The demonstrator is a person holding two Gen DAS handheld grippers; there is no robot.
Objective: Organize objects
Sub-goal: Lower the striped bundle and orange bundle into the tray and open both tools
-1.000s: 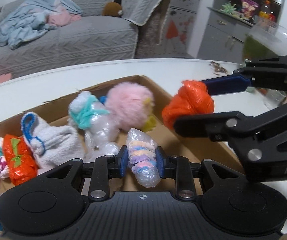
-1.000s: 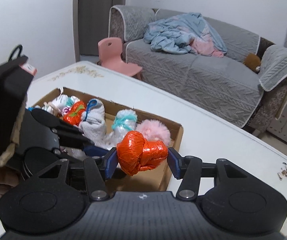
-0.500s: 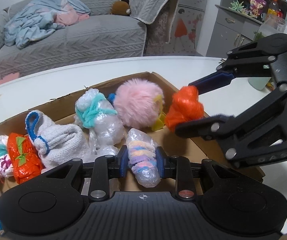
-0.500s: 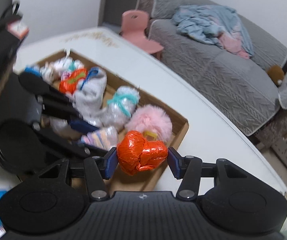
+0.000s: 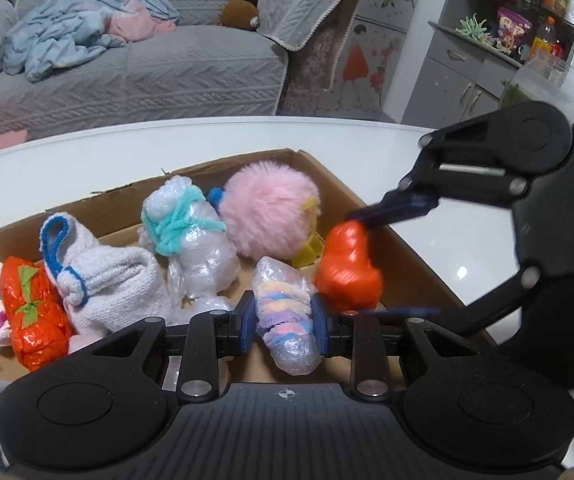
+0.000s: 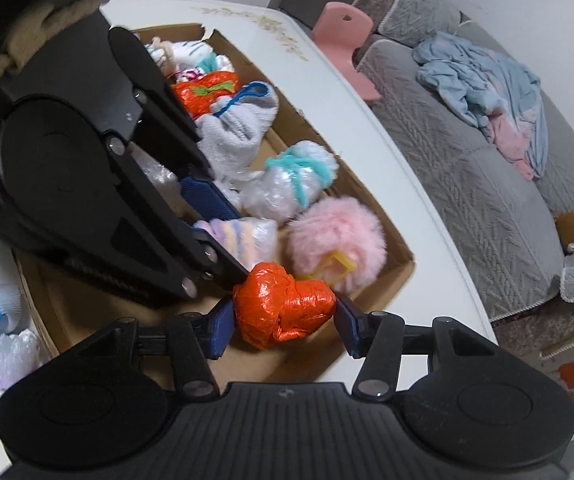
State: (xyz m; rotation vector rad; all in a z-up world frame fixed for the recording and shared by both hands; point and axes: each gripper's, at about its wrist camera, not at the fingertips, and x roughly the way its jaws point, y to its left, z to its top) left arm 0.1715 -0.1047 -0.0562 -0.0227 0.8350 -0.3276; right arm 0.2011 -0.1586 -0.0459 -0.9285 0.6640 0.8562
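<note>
Left gripper (image 5: 283, 318): jaws clamped on a clear-wrapped pastel roll (image 5: 286, 314), one pad on each long side, so the roll hangs end-down between them. It is held over the near edge of the cardboard box (image 5: 399, 248), above bare floor; judged: positioned there to be set into the gap in front of the other bundles.

Right gripper (image 6: 281, 320): jaws pressed on an orange foil bundle (image 6: 283, 306) across its width. In the left wrist view the bundle (image 5: 347, 268) sits just beside the pastel roll, towards the right-hand near corner of the box and just inside its right wall. Judged: both items are being brought to the same open patch, so the two tools crowd each other; the left gripper's linkage almost touches the orange bundle in the right wrist view. Risk of a knock on release.

Further in, along the middle of the box: a pink pompom (image 5: 269, 210) by the far right corner, a teal-tied plastic bundle (image 5: 185, 232) next to it, a white knitted sock with blue loop (image 5: 99, 276), then a second orange parcel with a green bow (image 5: 33, 312) towards the left end. They lie side by side in a row, which reads as the sorting pattern.

Beyond the table (image 5: 207, 140): a grey sofa (image 5: 147, 68).
</note>
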